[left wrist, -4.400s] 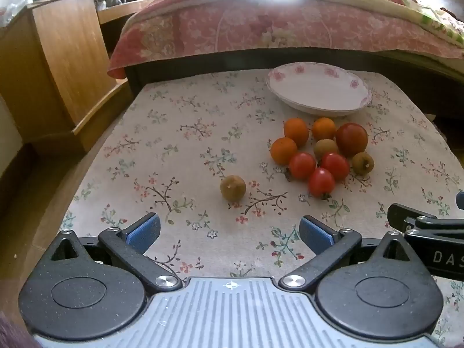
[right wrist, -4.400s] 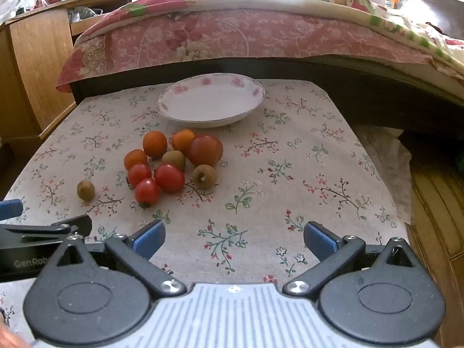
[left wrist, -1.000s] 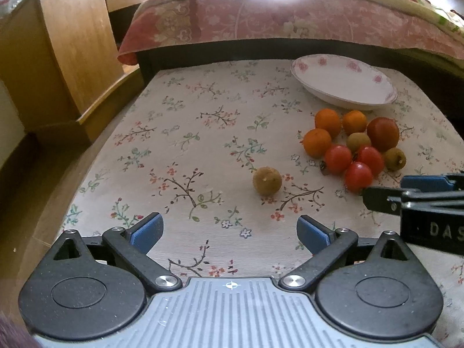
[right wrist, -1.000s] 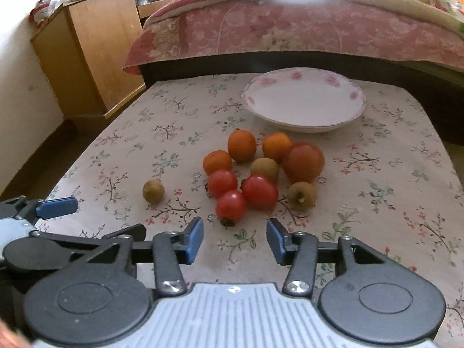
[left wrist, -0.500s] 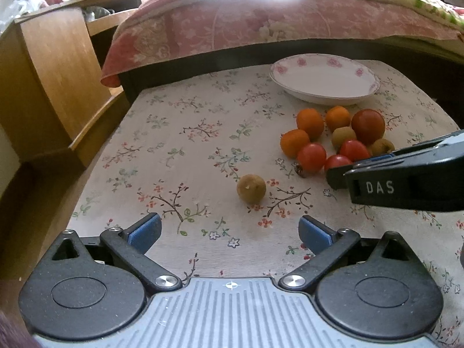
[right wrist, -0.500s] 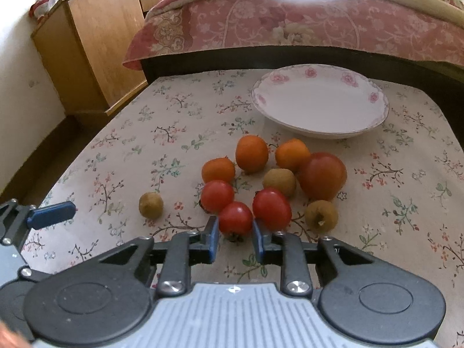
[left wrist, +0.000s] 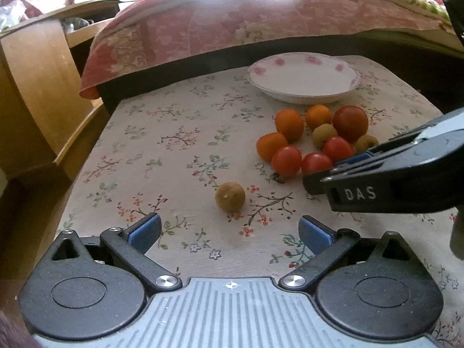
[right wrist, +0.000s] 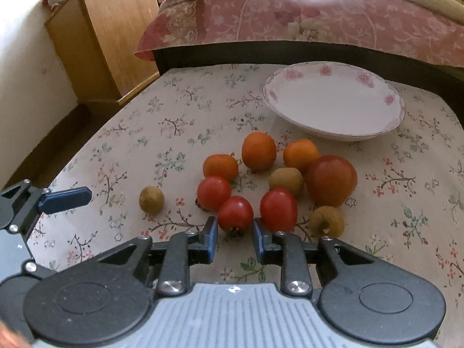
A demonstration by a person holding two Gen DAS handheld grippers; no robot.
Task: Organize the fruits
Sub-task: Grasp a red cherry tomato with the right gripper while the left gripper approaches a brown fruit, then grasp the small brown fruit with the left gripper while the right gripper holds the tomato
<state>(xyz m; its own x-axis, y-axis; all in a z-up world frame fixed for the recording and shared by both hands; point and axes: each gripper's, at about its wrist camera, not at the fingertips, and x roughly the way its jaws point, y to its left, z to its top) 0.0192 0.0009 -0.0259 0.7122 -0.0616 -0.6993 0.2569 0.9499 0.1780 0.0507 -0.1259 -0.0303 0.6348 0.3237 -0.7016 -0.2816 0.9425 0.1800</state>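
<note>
Here the right tongs (right wrist: 234,239) stand narrowly apart around a smooth round red tomato (right wrist: 235,214); left tongs (left wrist: 229,230) gape wide.

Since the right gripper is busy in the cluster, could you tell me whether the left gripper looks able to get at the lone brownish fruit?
Probably yes: the left gripper is open, the lone brownish fruit lies apart just ahead, with only bare tablecloth between.
</note>
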